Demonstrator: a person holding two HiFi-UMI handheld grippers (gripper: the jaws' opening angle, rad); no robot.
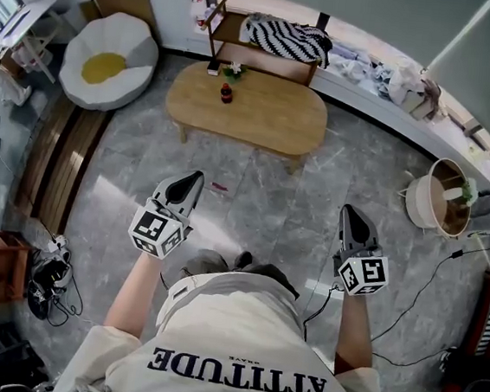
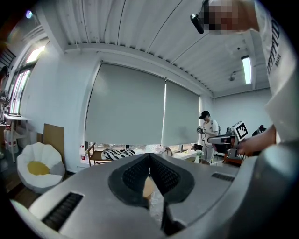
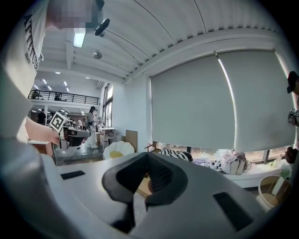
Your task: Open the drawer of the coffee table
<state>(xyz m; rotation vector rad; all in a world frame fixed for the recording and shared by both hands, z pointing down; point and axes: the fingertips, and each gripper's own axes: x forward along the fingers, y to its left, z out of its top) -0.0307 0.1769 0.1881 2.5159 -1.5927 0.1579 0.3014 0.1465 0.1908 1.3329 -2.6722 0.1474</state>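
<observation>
A light wooden oval coffee table (image 1: 263, 110) stands on the grey floor ahead of me, some way off; a small dark bottle (image 1: 226, 93) and a little plant (image 1: 234, 69) sit on its top. I cannot make out its drawer from here. My left gripper (image 1: 196, 178) is held low at the left, jaws shut with nothing between them. My right gripper (image 1: 348, 211) is at the right, also shut and empty. In the left gripper view the shut left gripper (image 2: 149, 157) hides most of the table (image 2: 148, 186). The right gripper (image 3: 147, 156) does the same in the right gripper view.
A white egg-shaped cushion chair (image 1: 110, 59) stands at the left. Behind the table is a low wooden shelf (image 1: 259, 57) bearing a striped cloth (image 1: 286, 37). A round basket (image 1: 441, 196) and cables (image 1: 427, 288) lie at the right. A small red item (image 1: 220, 186) lies on the floor.
</observation>
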